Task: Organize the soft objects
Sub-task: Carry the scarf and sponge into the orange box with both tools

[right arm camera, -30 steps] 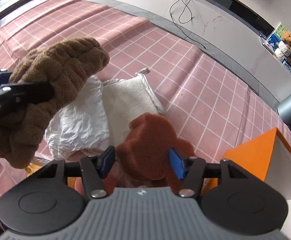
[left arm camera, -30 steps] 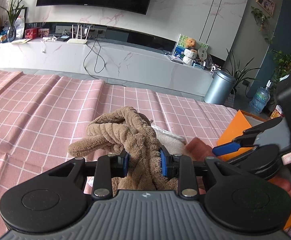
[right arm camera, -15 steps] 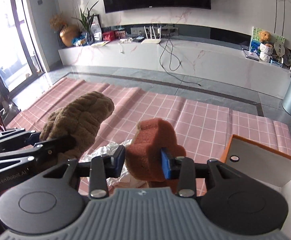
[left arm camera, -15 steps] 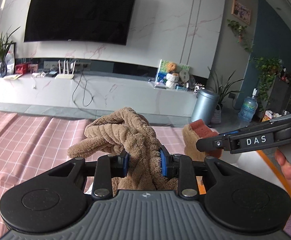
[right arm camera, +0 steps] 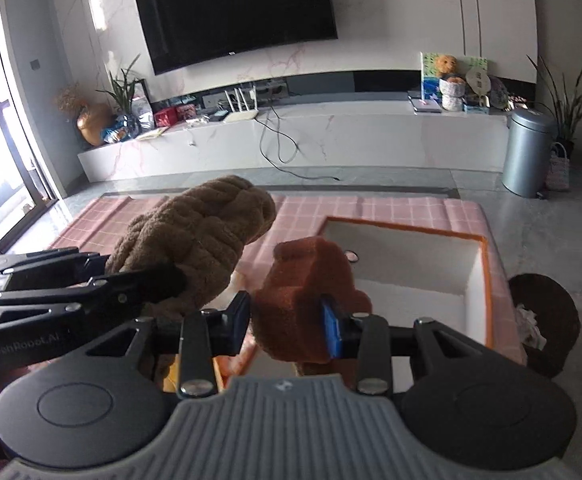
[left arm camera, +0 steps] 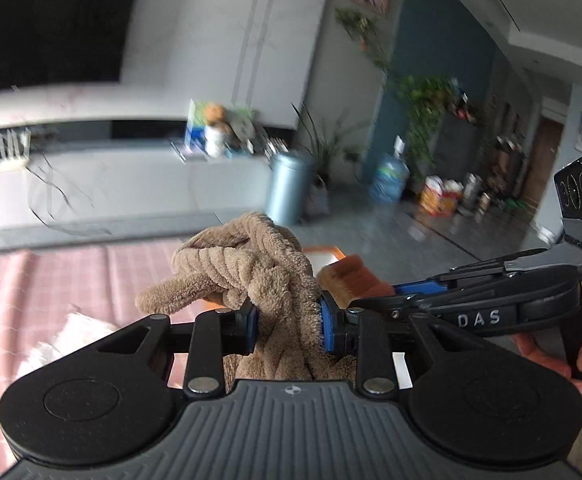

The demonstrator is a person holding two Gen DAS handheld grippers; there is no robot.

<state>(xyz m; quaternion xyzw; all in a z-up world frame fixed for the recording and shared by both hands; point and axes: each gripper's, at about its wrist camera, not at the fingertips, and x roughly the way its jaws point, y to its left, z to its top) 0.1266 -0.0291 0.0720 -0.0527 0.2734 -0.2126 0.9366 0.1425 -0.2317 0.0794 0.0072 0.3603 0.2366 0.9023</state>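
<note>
Two hand-held tools are lifted above a surface covered in pink checked cloth [right arm camera: 311,210], each carrying something soft. The left tool [left arm camera: 289,322] is clamped on a tan, ribbed plush cloth [left arm camera: 251,276]; its blue pads sink into the pile near the middle, and loose folds spill above and below the grip. The right tool [right arm camera: 287,324] is clamped on a rust-brown sponge [right arm camera: 303,292], which bulges out around the pads. The two loads hang side by side, close together, the plush to the left of the sponge. Just beyond the sponge, to the right, sits an open white box with an orange rim [right arm camera: 487,280], seemingly empty. A hand [left arm camera: 559,356] holds the right tool's grip.

Both items look light, squashy and not at all fragile. The plush is limp and will droop, so a hold on its bunched centre seems best. The sponge springs back, so a firm squeeze across its middle should keep it from slipping.
</note>
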